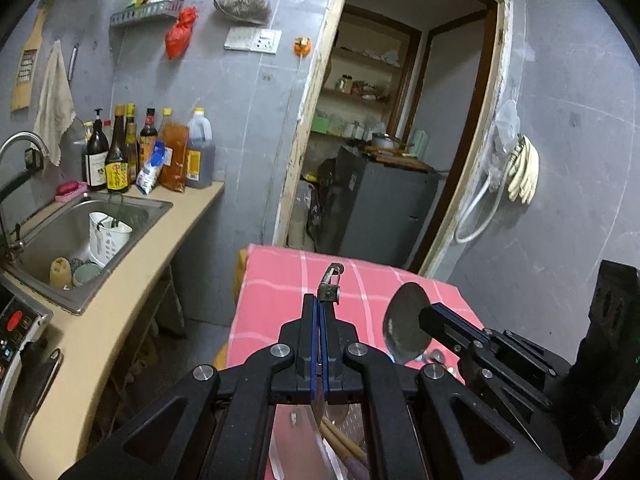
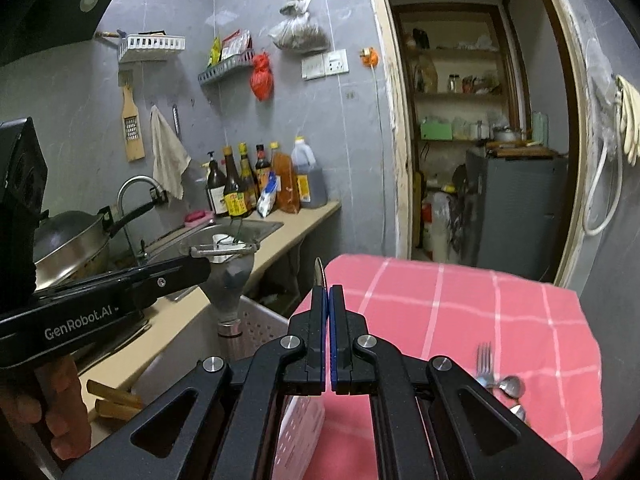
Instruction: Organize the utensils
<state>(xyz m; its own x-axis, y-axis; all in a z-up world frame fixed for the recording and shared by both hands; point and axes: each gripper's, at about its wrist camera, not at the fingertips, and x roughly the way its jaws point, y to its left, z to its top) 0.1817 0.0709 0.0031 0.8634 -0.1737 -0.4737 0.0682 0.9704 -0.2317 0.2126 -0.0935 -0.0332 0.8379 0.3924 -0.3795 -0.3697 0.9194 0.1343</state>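
Observation:
My left gripper is shut on a funnel-shaped strainer with a wire handle; its wire end sticks out past the fingertips, and its clear cone shows in the right wrist view. My right gripper is shut on a large metal spoon, seen edge-on; its bowl shows in the left wrist view. A fork and small spoons lie on the pink checked cloth. A white perforated basket sits below the left gripper, with wooden chopsticks in it.
A counter with a sink holding a white cup holder runs along the left. Sauce bottles stand at the wall. A wok sits by the tap. A doorway opens behind.

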